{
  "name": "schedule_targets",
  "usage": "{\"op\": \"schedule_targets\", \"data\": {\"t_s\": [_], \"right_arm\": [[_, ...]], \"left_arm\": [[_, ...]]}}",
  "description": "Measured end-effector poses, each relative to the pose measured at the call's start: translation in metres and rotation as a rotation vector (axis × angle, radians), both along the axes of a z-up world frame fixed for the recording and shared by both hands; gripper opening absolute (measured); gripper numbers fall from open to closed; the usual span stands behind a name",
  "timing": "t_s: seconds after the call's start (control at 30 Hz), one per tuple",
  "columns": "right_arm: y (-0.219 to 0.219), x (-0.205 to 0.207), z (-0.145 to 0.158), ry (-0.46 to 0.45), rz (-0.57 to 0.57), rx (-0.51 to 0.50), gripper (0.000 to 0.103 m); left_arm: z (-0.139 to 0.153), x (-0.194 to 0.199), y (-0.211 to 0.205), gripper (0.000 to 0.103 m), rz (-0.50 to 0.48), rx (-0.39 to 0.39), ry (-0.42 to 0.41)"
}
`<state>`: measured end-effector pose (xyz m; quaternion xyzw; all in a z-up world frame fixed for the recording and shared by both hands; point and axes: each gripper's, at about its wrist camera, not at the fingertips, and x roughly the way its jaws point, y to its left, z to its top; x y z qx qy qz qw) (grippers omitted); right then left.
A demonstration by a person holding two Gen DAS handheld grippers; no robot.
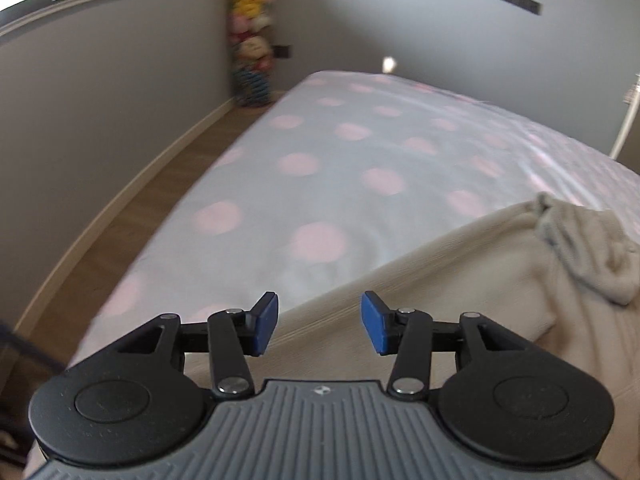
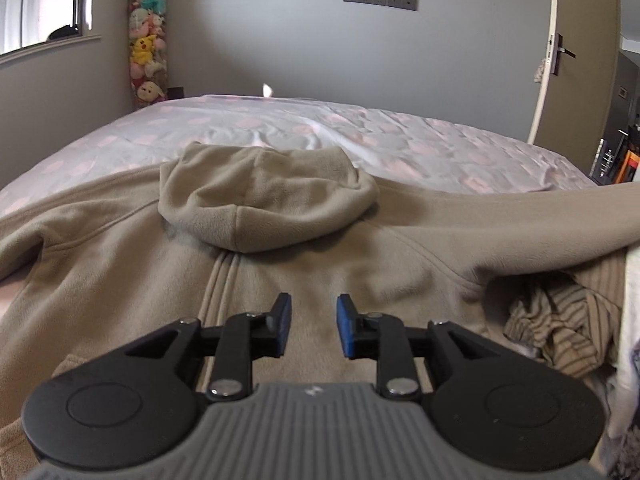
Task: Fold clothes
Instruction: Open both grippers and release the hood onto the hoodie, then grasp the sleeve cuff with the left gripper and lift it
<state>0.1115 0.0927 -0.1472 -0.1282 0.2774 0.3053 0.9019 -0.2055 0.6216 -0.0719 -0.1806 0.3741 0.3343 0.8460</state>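
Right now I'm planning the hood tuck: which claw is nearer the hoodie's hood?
Right, probably. The right claw hovers over the chest with the hood straight ahead; the left claw sits off to its side.

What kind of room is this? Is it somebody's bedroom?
Most likely a bedroom, maybe a child's. A bed with a pink-dotted sheet fills the room, a tall stack of plush toys stands in the corner, and a beige hoodie lies spread on the bed.

The bed (image 2: pixel 400 136) wears a pale grey sheet with pink dots; a beige hoodie (image 2: pixel 120 280) lies spread across its near edge, hood (image 2: pixel 260 200) flopped onto the chest, sleeves running toward the left and right edges; a striped garment (image 2: pixel 560 332) sits crumpled at the near right corner.
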Motion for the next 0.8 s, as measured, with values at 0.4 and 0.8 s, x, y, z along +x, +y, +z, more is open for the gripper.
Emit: {"op": "schedule_targets", "data": {"t_s": [0.4,0.8], "right_arm": [[0.011,-0.038,0.009,-0.026,0.041,-0.067,0.041],[0.023,-0.051,0.012,-0.039,0.086,-0.077,0.042]], "left_arm": [[-0.06,-0.114,0.067,0.061,0.225,-0.248,0.029],[-0.123,-0.119,0.072,0.061,0.329,-0.397,0.028]]}}
